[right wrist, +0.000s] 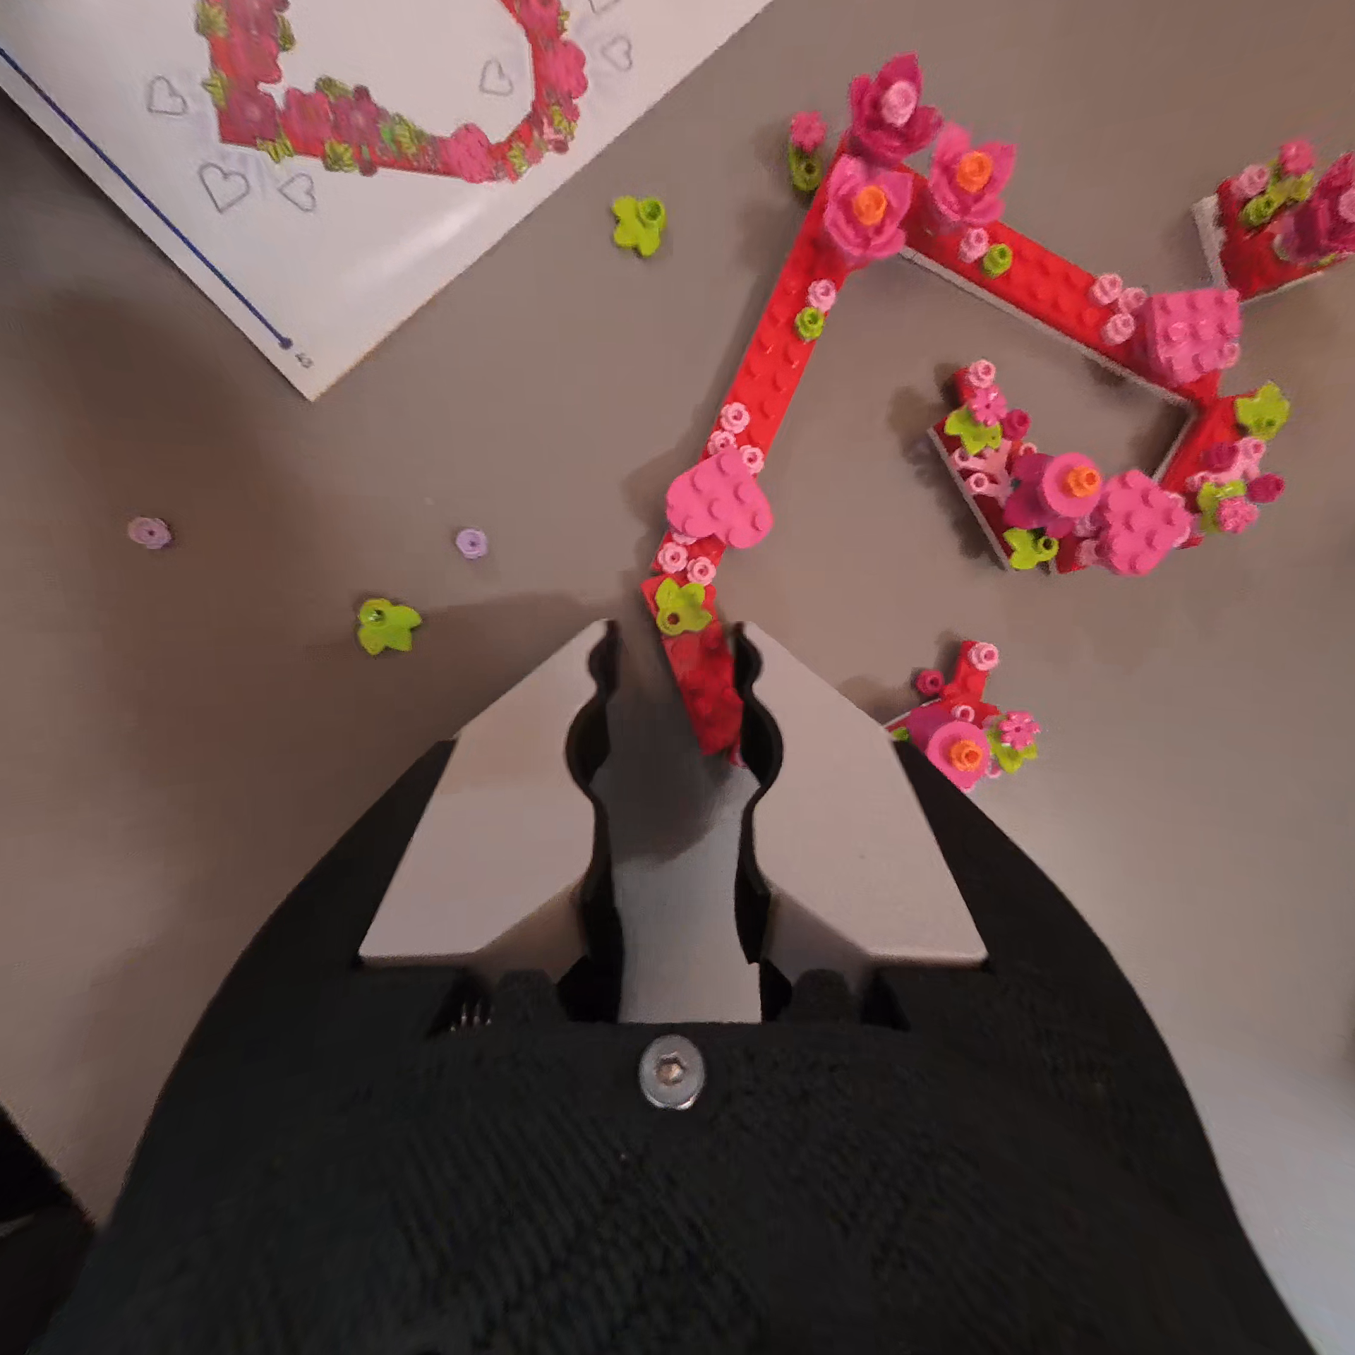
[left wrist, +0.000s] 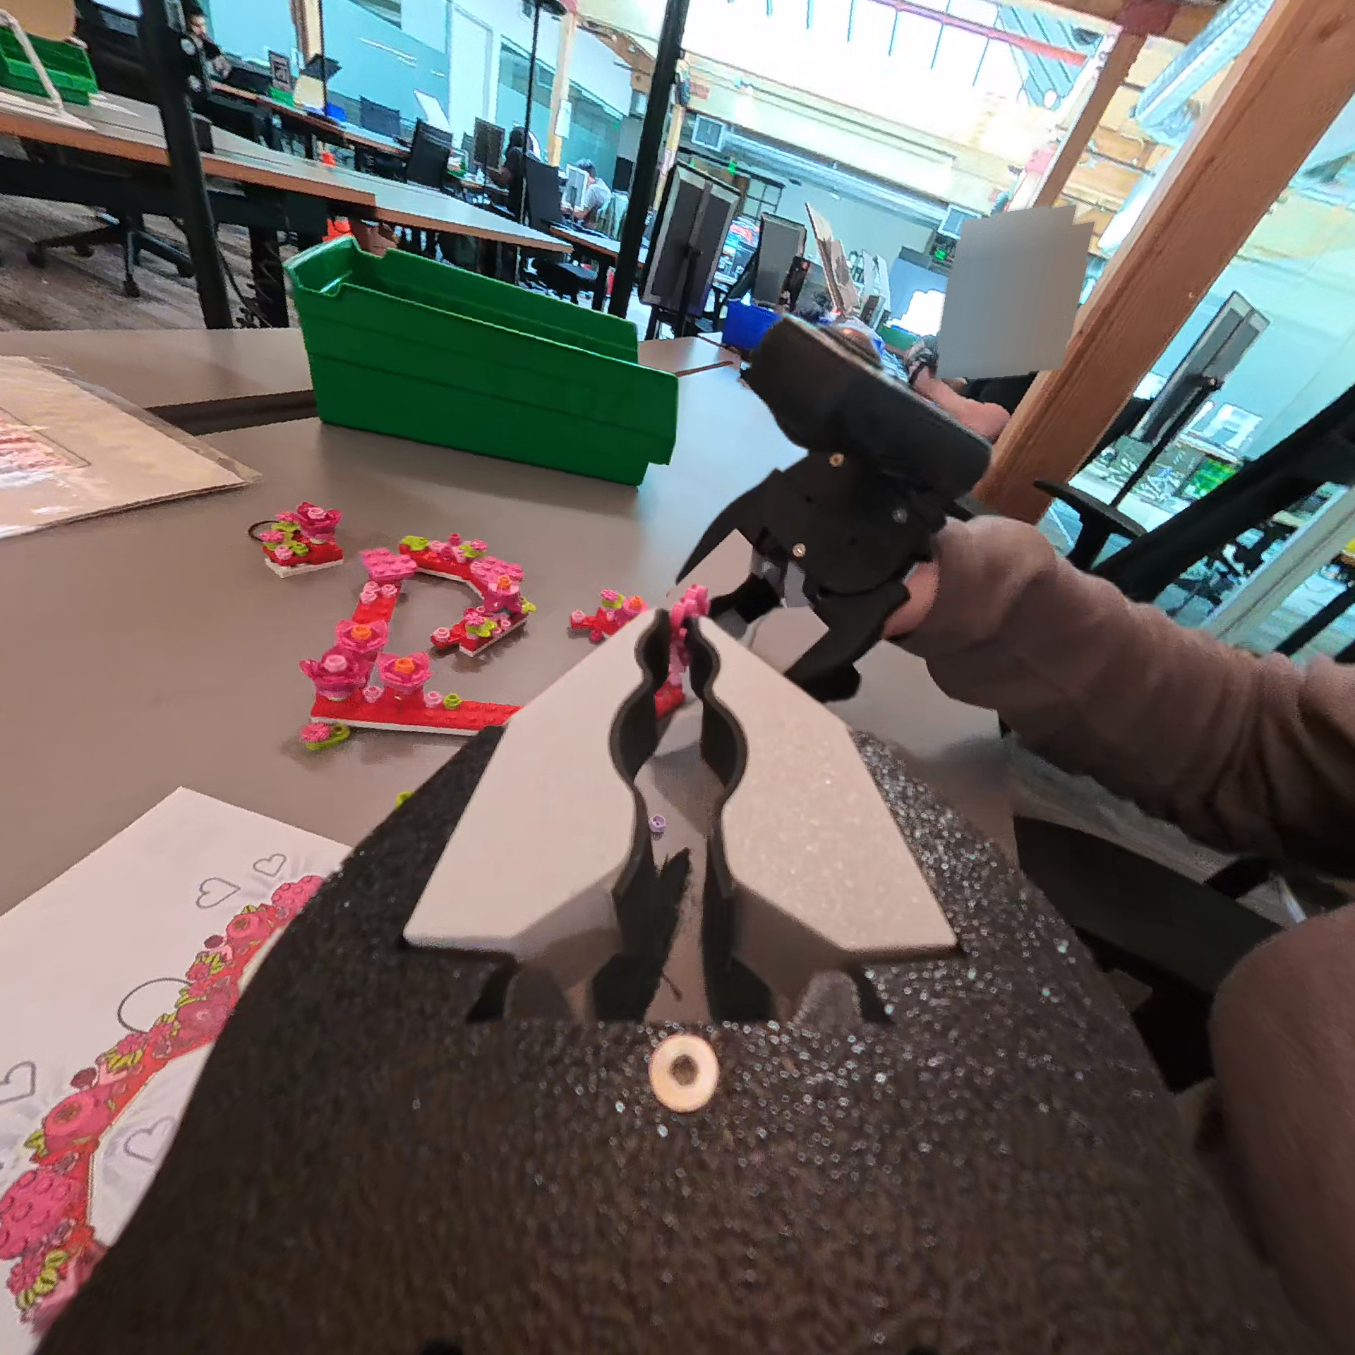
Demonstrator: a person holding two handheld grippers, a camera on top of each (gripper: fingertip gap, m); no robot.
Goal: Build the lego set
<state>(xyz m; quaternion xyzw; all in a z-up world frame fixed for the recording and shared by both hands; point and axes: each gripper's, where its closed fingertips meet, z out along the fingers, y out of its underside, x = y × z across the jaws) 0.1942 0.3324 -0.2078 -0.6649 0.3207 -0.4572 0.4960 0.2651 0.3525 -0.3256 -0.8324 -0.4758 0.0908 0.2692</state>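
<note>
A red Lego heart frame (right wrist: pixel 777 352) with pink flowers and green leaves lies on the grey table, and it also shows in the left wrist view (left wrist: pixel 410 715). My right gripper (right wrist: pixel 673 638) points down over the frame's lower end. Its jaws are apart, and the red end segment (right wrist: pixel 700 689) lies between them against the right finger. My left gripper (left wrist: pixel 680 623) is held above the table, its jaws almost closed, with a small pink piece (left wrist: pixel 689 605) pinched at the tips. The right gripper (left wrist: pixel 777 638) shows just beyond it.
Loose green leaves (right wrist: pixel 387 625) and lavender flowers (right wrist: pixel 471 543) lie left of the frame. Small built clusters (right wrist: pixel 968 733) lie to its right. The instruction sheet (right wrist: pixel 381 242) is at the upper left. A green bin (left wrist: pixel 476 381) stands at the table's far side.
</note>
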